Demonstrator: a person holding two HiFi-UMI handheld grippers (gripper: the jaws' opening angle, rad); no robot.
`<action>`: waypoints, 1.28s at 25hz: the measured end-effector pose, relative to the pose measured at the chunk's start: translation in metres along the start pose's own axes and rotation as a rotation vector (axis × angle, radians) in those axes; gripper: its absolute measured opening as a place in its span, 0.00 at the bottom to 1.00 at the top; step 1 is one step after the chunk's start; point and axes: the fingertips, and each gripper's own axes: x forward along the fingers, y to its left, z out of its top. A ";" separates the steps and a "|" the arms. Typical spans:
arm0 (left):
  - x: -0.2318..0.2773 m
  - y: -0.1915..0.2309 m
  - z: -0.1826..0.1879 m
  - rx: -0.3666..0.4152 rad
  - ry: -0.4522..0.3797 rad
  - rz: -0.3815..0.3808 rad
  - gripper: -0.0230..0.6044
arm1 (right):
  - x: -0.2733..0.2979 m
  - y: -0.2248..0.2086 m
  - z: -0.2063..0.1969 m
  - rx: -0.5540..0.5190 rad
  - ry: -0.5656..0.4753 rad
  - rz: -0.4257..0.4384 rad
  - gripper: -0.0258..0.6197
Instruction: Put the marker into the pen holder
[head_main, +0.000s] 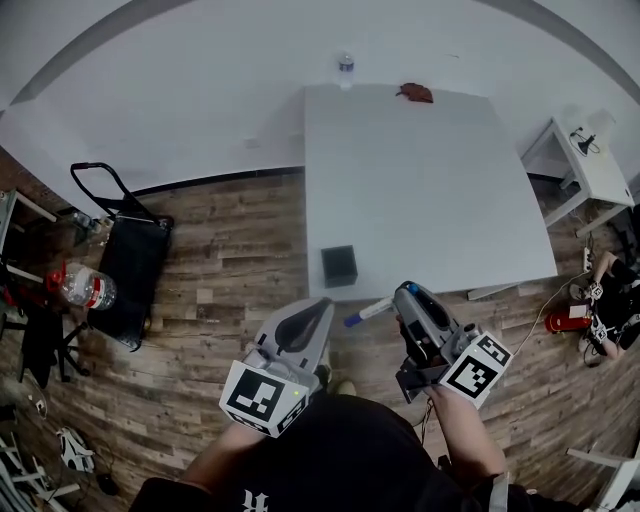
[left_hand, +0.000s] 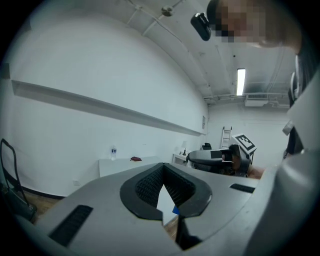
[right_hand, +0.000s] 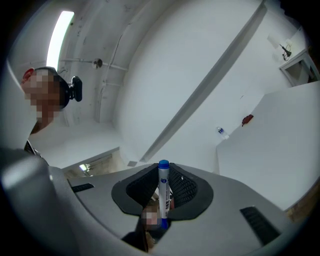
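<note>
The right hand-held gripper (right_hand: 164, 192) pinches the marker (right_hand: 163, 185) between its pads, blue cap sticking out past the jaw tips. In the head view this hand-held gripper (head_main: 405, 295) hangs over the wooden floor (head_main: 230, 270), just off the near edge of the white worktop (head_main: 420, 180). The marker (head_main: 368, 311) points left, near the pen holder (head_main: 339, 266) but apart from it. The left hand-held gripper (left_hand: 162, 167) has its jaws pressed together at the tips with nothing between them, beside the right one. The black pen holder stands at the worktop's near edge; a bottle (head_main: 346, 68) stands at the far edge.
</note>
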 end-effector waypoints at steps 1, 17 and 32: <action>0.006 0.007 0.001 -0.001 0.002 -0.001 0.05 | 0.007 -0.006 0.000 -0.013 0.004 -0.013 0.15; 0.088 0.097 -0.028 -0.070 0.109 -0.062 0.05 | 0.103 -0.141 -0.071 -0.201 0.160 -0.295 0.15; 0.115 0.128 -0.042 -0.104 0.158 -0.074 0.05 | 0.123 -0.186 -0.160 -0.314 0.387 -0.359 0.15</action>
